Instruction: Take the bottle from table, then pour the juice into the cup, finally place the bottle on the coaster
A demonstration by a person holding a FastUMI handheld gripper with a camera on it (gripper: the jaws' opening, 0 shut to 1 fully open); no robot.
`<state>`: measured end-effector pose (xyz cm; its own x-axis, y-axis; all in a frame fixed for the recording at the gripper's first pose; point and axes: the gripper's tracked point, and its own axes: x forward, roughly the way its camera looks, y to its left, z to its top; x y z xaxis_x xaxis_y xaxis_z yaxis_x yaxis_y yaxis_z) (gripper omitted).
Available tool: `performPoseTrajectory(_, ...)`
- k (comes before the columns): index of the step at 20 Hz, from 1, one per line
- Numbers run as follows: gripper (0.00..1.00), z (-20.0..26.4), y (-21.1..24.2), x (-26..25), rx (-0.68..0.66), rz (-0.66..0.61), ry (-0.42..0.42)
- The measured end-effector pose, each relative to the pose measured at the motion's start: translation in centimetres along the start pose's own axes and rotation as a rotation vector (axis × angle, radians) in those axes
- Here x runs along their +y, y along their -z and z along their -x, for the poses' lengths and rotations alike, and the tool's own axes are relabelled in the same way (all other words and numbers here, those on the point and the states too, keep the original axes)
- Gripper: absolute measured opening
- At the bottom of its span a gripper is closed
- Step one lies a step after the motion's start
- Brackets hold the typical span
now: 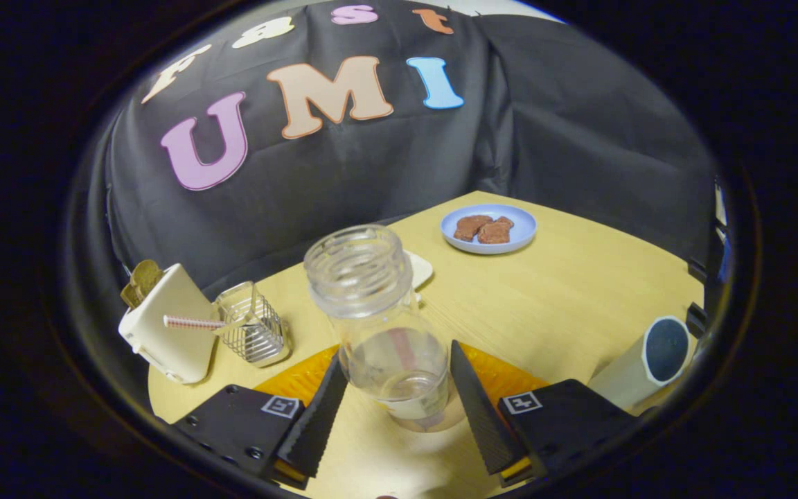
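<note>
Gripper [399, 409] fingers flank bottle [386, 326], contact uncertain; bottle upright on table [565, 305], orange coaster [503, 378] just behind. Glass cup [252, 324] with straw [194, 322], toaster [163, 329] left; plate [488, 229] beyond; white tube [645, 367] right.

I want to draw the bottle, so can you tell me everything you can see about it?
The bottle is clear, probably plastic, with a wide open mouth, no cap, and screw ridges around its neck. A little clear liquid sits in the bottom, and a pale label wraps its base. It stands nearly upright on the wooden table, between the fingers of the gripper. The fingers sit close on each side; whether they press it is unclear. An orange mat lies just behind it.
</note>
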<state>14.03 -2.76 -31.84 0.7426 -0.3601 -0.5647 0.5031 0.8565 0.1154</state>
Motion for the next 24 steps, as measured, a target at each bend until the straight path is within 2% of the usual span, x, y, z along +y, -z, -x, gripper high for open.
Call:
performPoseTrajectory(11,0.9,2.4,-6.2,1.7,-0.123,0.041,-0.045)
performPoseTrajectory(18,0.9,6.0,-12.4,3.0,-0.235,0.042,-0.098)
performPoseTrajectory(24,0.9,11.1,-18.6,3.1,-0.358,0.087,-0.146)
